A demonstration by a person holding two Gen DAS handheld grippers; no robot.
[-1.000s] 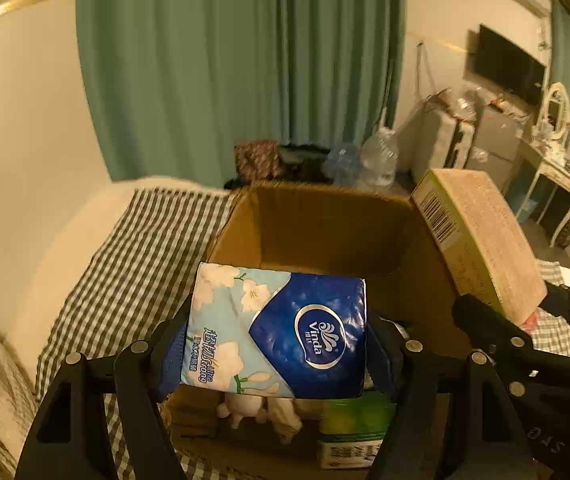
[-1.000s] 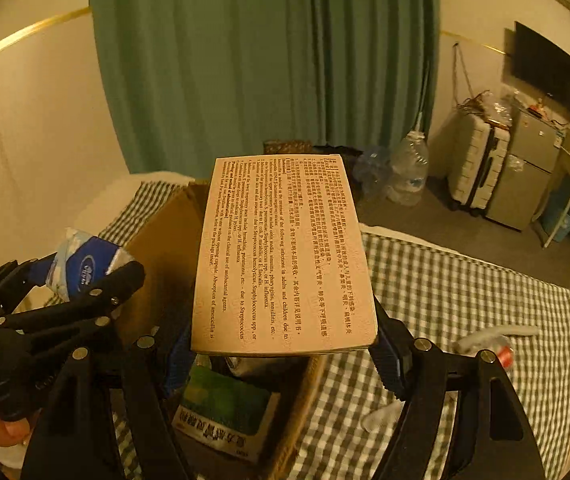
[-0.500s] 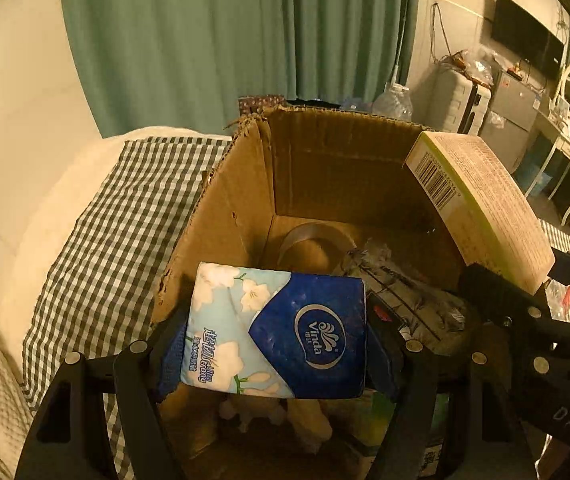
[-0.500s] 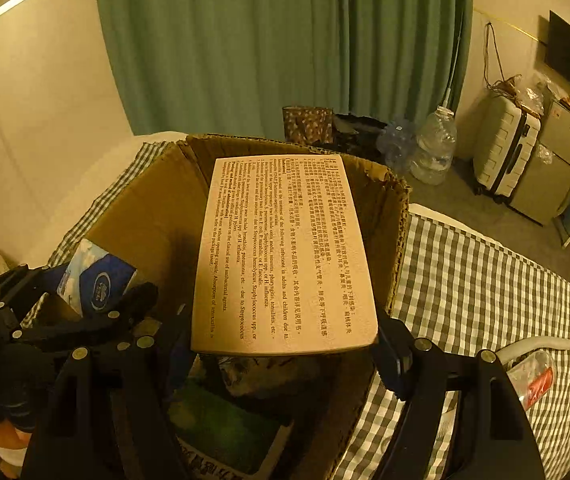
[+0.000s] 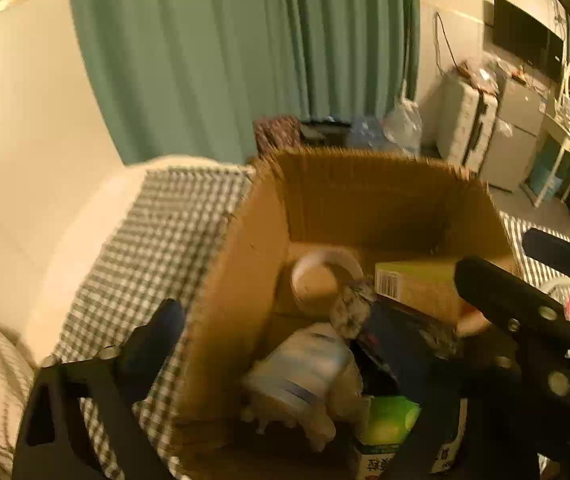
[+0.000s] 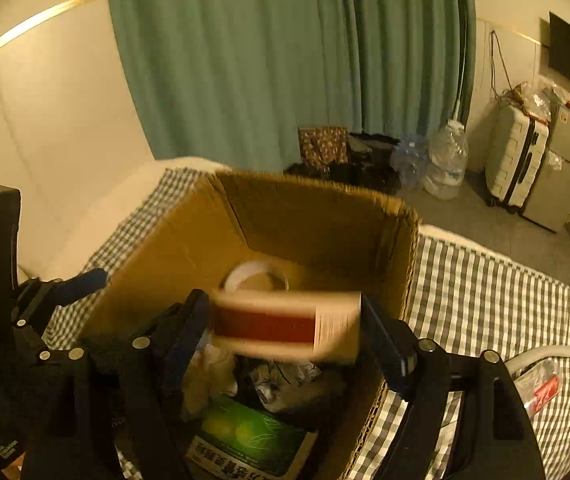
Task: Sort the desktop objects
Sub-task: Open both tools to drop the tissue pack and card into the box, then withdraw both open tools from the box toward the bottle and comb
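Both items have left my jaws since the earlier frames: the tissue pack that sat clamped in the left gripper and the flat printed box that stood up in the right gripper are no longer pinched.

Left wrist view: my left gripper [image 5: 285, 344] has its jaws spreading wide, with nothing pressed between them. One finger [image 5: 153, 336] hangs outside the left wall of the cardboard box [image 5: 241, 264], over the checked cloth [image 5: 153, 240]. The tissue pack [image 5: 305, 364], blurred, lies inside the cardboard box among the other contents, beside a roll of tape [image 5: 321, 276] and a green carton [image 5: 389, 428]. The printed box [image 5: 417, 286], barcode end toward me, sits low inside the cardboard box near its right wall. My right gripper's black fingers [image 5: 509, 308] cross the lower right of the view.

Right wrist view: my right gripper [image 6: 285, 328] has its jaws opening. The printed box [image 6: 285, 326], motion-blurred with a red band showing, is between the pads; I cannot tell whether they touch it. It hangs above the cardboard box [image 6: 173, 248] interior, in front of the roll of tape [image 6: 255, 274]. The green carton [image 6: 249, 432] lies below. The left gripper's blue-tipped finger [image 6: 81, 282] shows at the left wall. A plastic bottle [image 6: 541, 380] lies on the checked cloth [image 6: 485, 288] to the right.
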